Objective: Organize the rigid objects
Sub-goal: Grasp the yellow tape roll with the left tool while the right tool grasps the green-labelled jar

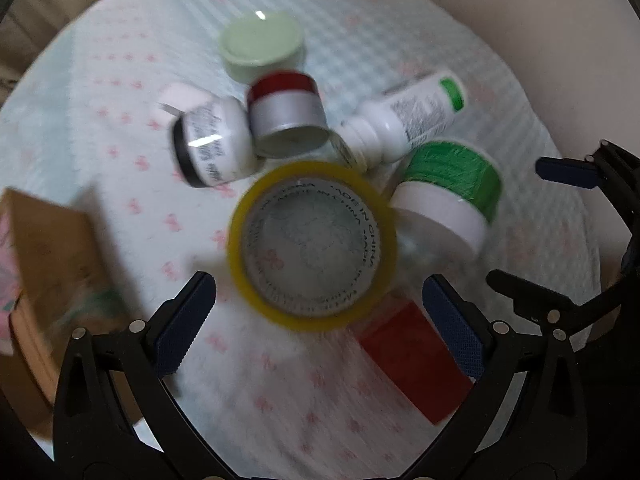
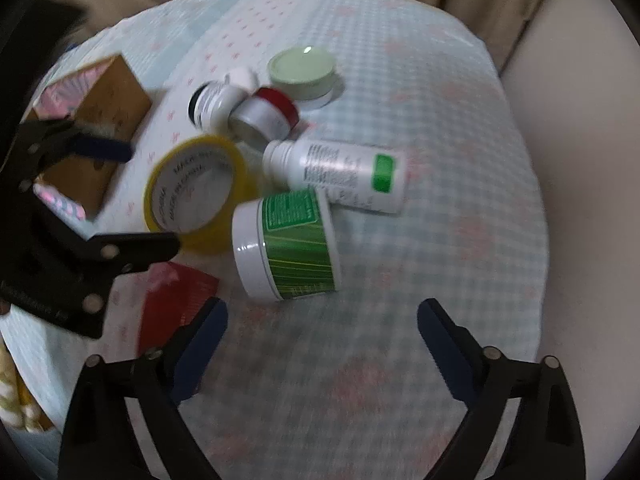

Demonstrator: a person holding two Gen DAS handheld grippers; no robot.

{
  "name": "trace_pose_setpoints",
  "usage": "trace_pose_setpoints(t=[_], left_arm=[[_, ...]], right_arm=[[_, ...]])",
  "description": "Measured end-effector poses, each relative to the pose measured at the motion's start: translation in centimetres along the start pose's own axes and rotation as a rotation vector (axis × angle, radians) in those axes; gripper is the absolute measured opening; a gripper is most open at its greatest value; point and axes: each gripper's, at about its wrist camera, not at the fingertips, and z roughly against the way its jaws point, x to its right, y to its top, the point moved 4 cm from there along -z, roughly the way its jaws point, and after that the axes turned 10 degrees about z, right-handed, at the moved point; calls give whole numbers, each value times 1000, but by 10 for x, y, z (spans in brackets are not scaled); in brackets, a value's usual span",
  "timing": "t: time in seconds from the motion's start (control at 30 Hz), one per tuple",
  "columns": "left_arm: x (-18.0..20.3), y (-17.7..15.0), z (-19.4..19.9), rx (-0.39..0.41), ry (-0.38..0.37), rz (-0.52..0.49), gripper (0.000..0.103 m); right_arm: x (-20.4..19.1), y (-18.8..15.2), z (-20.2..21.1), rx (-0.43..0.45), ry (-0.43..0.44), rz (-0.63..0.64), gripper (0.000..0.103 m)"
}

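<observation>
Both views are blurred, so small print on the labels cannot be read.

The left gripper [image 1: 318,326] hangs over the counter [image 1: 500,92] with its blue-padded fingers [image 1: 184,324] spread wide and nothing between them. Straight ahead at 12 o'clock, just beyond the tips, the yellow tape roll [image 1: 313,245] lies flat on the patterned cloth. By the right finger, at about 4 o'clock from the roll, lies a red box [image 1: 412,356]. At 2 o'clock from the roll the green-labelled jar [image 1: 452,188] lies on its side, its white lid toward the camera, touching or all but touching the roll's rim. At 1 o'clock from the roll the white bottle [image 1: 404,120] lies on its side, green band pointing away. At 12 o'clock the red and silver jar [image 1: 286,114] is tipped over, open end toward the camera, and beyond it stands the pale green lidded jar [image 1: 262,46]. At 10 o'clock the small white bottle with the black band [image 1: 210,142] lies tilted against the red and silver jar. At 8 o'clock sits a brown cardboard box [image 1: 52,252], well apart from the cluster.

The right gripper [image 2: 322,338] is likewise agape and empty, over bare cloth; the green-labelled jar lies at its 11 o'clock, just ahead of the left fingertip. In the left view this gripper shows at 3 o'clock, at the counter's edge
</observation>
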Motion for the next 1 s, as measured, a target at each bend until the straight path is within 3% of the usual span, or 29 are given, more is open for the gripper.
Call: trace_pose_setpoints(t=[0.2,0.37,0.53,0.7,1.0], left_arm=[[2,7,-30,-33,24,-61,102],[0,16,-47,-49,27,-62,102],[-3,21,-56,-60,29,-49,98],[-3,29,-63,-55,33,-45,97],[-8,20,-23,-14,39,-1,97]], right_arm=[[-5,5,-23,31,8,40,76],[-10,13,-32,57,11,48,68],[-16,21,-38,67,16,90,53],[-16,23,-37,83,12,101,53],[-12,21,-19,81,9,18,52]])
